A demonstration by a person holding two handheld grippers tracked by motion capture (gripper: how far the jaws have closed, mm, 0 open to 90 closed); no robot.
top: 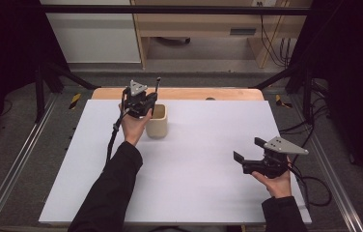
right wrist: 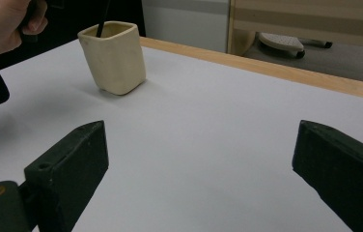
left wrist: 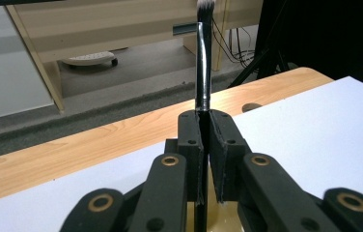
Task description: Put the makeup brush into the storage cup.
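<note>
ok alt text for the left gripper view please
The left gripper is shut on a thin black-handled brush that stands upright between its black fingers, pale bristles at the top edge. Beyond lie the white table sheet, a light wooden table edge, grey floor and wooden furniture.

A white sheet [top: 194, 169] covers the table [top: 189, 93], whose bare wooden edge shows along the far side. Beyond the table lies grey floor [top: 203, 72]. A wooden cabinet [top: 208, 24] stands on the floor past the table, with a white panel [top: 92, 34] to its left. Black cables [top: 276, 43] hang by the cabinet's right end.
</note>
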